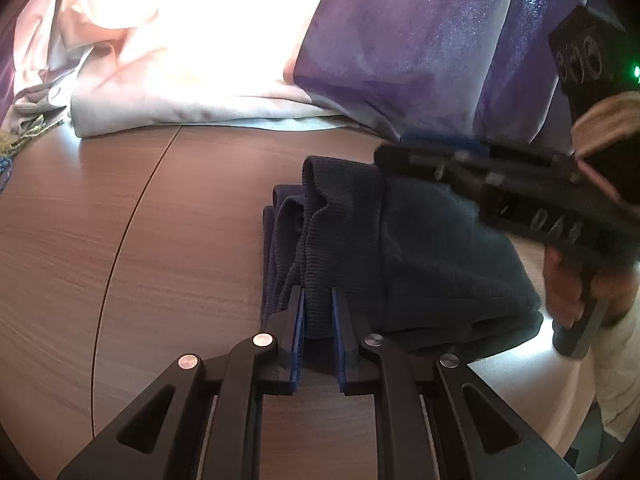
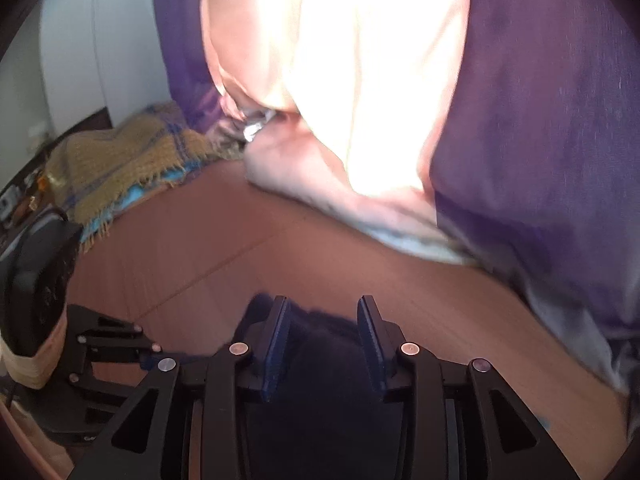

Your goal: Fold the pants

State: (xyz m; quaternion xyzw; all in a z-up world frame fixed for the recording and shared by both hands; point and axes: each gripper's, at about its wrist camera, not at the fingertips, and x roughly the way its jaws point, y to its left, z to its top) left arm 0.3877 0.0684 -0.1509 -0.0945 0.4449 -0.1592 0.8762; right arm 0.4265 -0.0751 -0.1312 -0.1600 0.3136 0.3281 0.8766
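Beyond our work, a pale pink curtain (image 1: 168, 48) pools on the brown wood-grain table (image 1: 140, 220), with a purple sheer drape (image 1: 420, 40) beside it. From the right wrist view we also see a mustard and blue fringed woven blanket (image 2: 120, 168) heaped at the table's far left edge.

The dark navy knit pants (image 1: 400, 248) lie bundled on the table just ahead of us, ribbed edge up, the long axis running from the near side toward the curtain.

Our left gripper (image 1: 318, 312) has its blue-padded jaws pinched on a ribbed fold. Our right gripper (image 2: 322, 340) holds its jaws wider, dark cloth filling the gap; we cannot tell whether it truly grips.
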